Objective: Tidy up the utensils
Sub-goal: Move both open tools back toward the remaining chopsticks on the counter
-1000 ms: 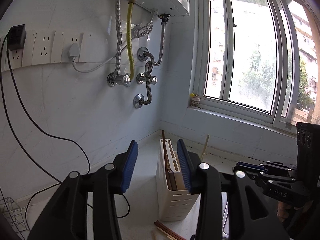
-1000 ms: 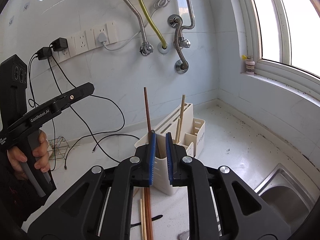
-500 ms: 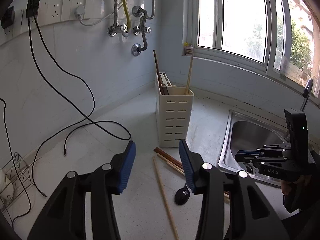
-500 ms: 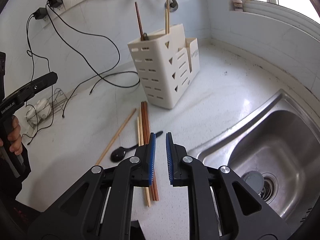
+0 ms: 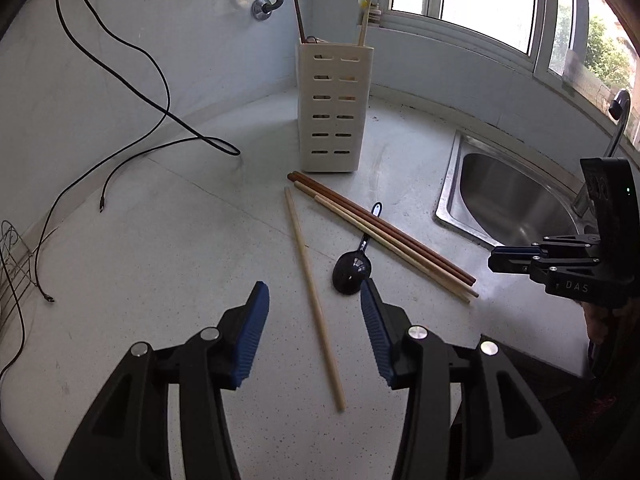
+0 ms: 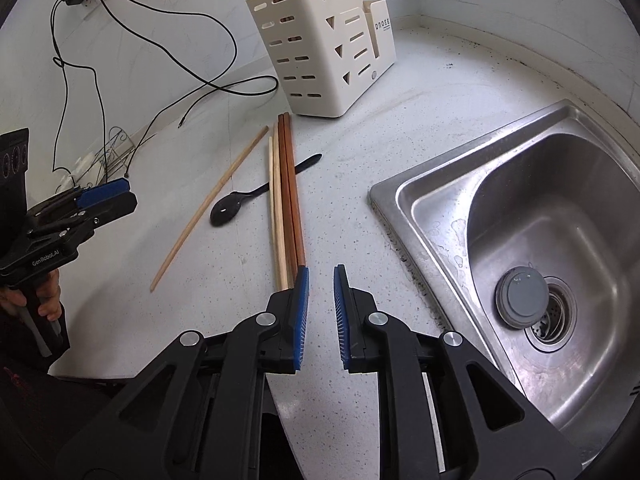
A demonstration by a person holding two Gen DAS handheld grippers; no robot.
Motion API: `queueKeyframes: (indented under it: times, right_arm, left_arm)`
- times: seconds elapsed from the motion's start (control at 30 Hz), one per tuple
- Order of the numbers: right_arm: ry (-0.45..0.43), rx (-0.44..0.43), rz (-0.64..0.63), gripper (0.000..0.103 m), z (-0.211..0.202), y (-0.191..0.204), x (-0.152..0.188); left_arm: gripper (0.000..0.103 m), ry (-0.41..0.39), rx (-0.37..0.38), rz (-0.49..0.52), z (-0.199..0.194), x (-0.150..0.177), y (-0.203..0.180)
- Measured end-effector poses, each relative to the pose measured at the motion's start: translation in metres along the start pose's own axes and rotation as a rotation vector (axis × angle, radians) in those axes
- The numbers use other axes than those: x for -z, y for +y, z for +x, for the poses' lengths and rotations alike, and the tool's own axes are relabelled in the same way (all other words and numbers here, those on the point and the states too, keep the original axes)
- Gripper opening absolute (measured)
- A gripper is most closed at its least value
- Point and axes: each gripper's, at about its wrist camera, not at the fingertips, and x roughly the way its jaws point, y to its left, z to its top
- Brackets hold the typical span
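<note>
Left hand-held gripper [image 5: 314, 300], jaws apart and empty, over a pale chopstick [image 5: 312, 292] on the tabletop [image 5: 160, 240]. Right hand-held gripper [image 6: 321, 280], narrowly parted, holds nothing beside the chopstick bundle [image 6: 286, 200]; black spoon [image 6: 240, 204] and utensil holder [image 6: 320, 40] nearby.

Worktop [image 5: 160, 248] bare left of the lone chopstick [image 5: 312, 292]; clear passage there. Spoon [image 5: 352, 270] and chopstick bundle [image 5: 380, 228] lie across the middle, touching. Holder [image 5: 334, 108] blocks the back; cables [image 5: 152, 92] trail at its left. Sink [image 6: 540, 240] drops away at right. Wire rack [image 5: 12, 264] at far left edge.
</note>
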Motion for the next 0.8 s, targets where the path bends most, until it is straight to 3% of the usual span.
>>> queueKeyframes:
  times: [0.3,0.8]
  right_arm:
    - [0.055,-0.016,-0.043,0.013,0.018,0.006,0.003]
    - [0.07,0.004,-0.072,0.013,0.028,0.007,0.001]
  left_arm:
    - [0.047,0.1,0.011,-0.002,0.017,0.026,-0.002]
    - [0.047,0.15,0.01,-0.006,0.027,0.041,-0.002]
